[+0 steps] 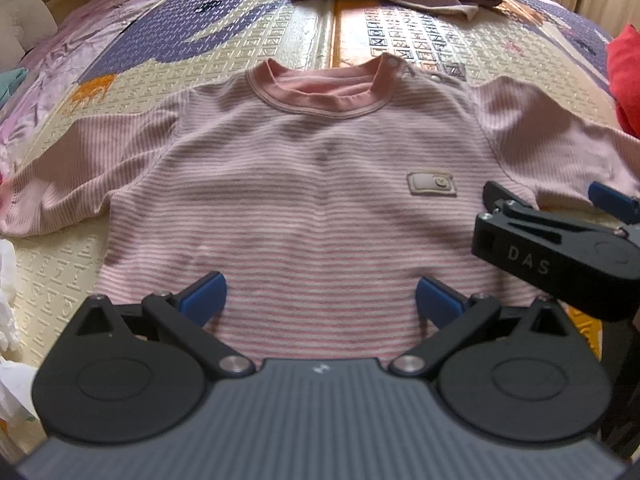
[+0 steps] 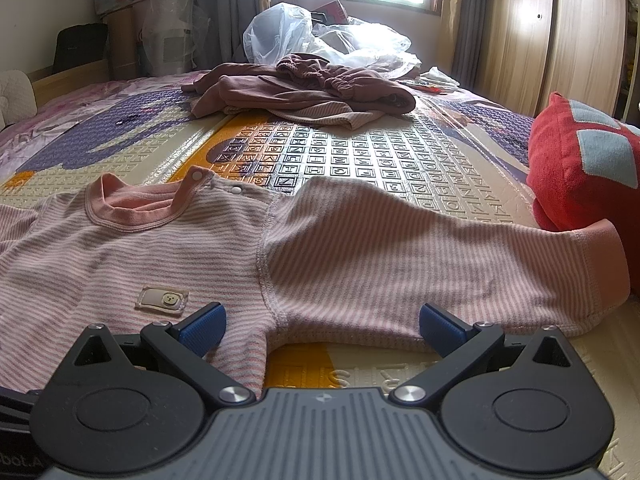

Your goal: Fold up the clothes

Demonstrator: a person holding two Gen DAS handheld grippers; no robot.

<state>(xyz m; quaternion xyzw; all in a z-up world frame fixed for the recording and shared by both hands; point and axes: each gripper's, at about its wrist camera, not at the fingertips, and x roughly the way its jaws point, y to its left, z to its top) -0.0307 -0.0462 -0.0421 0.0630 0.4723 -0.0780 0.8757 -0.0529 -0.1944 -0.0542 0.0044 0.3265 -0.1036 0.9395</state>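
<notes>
While the pink striped shirt [image 1: 304, 184] lies flat, front up, on the patterned play mat [image 1: 248, 44] covering the bed, the left hand-held gripper [image 1: 320, 300] hovers over its lower hem with fingers spread and nothing between them. The right hand-held gripper [image 2: 322, 320], also spread and empty, sits above the shirt's side seam by the underarm, where the outstretched sleeve [image 2: 440, 248] begins. A pile of mauve clothes [image 2: 304, 88] lies farther up the mat, and a red cushion [image 2: 580, 168] rests just beside the sleeve's cuff.
</notes>
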